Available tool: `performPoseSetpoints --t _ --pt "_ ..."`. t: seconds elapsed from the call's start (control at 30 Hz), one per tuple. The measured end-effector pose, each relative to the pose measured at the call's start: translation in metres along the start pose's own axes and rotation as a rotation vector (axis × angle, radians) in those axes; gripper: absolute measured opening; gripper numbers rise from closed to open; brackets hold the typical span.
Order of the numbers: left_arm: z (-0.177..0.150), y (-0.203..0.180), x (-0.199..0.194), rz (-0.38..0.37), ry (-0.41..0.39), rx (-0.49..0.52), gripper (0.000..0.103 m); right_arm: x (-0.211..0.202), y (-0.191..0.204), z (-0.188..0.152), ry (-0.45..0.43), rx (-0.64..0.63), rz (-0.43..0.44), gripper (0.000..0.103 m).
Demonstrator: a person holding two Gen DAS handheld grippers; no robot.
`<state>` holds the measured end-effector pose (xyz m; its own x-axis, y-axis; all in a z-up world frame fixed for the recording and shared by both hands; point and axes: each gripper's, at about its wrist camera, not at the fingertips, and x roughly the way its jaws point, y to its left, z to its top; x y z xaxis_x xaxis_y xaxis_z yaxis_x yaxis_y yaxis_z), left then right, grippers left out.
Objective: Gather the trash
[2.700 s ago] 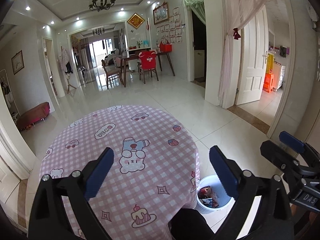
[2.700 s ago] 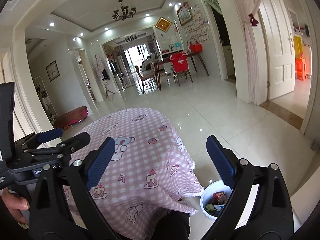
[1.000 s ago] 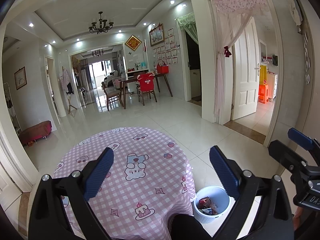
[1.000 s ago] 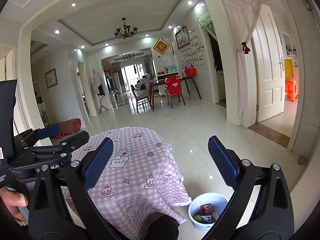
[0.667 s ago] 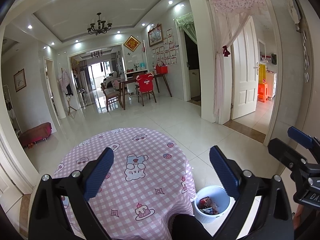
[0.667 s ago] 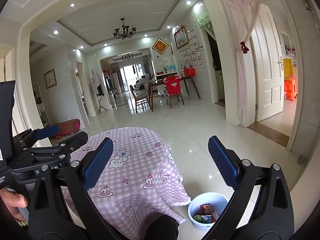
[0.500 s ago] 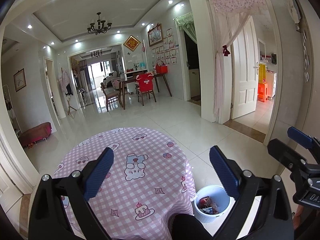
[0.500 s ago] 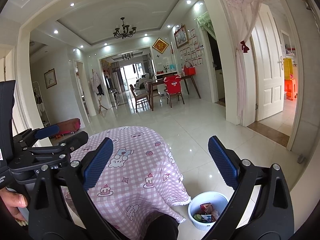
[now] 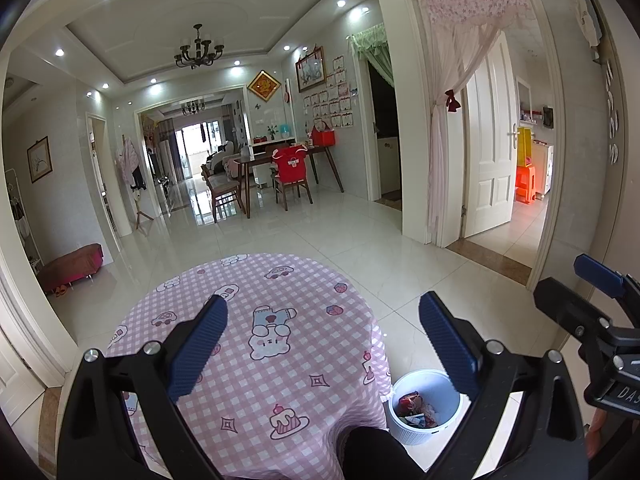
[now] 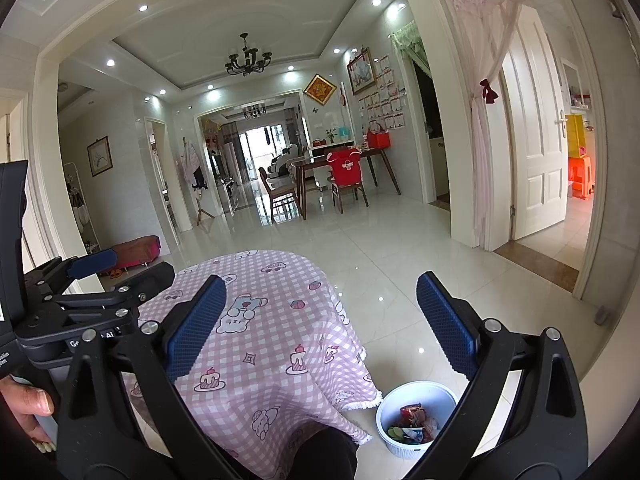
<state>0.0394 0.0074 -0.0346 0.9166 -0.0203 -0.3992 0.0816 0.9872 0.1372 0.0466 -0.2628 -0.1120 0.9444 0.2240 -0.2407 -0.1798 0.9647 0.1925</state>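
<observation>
Well apart: bin (image 9: pixel 425 430), tbl edge (image 9: pixel 376 344)

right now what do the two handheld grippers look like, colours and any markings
Both are alike: the left gripper and right gripper have black angular frames with silver screws and two fingers faced with blue textured pads. White lettering, only partly readable, marks each body, seen from the other's camera. Dark clothing shows at the bottom edge.

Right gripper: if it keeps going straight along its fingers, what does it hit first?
Probably nothing close. The right gripper, open and empty, points level above the pink checked tablecloth, down the tiled hall. The line looks free as far as the dining table, though depth is unclear.
</observation>
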Motion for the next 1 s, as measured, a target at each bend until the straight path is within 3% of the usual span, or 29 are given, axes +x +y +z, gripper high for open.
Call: performPoseSetpoints --t 1.0 --pt "-0.0021 0.0023 0.0012 0.003 0.004 -0.002 0.095 0.0012 0.0006 -0.0043 0.011 0.002 0.001 0.094"
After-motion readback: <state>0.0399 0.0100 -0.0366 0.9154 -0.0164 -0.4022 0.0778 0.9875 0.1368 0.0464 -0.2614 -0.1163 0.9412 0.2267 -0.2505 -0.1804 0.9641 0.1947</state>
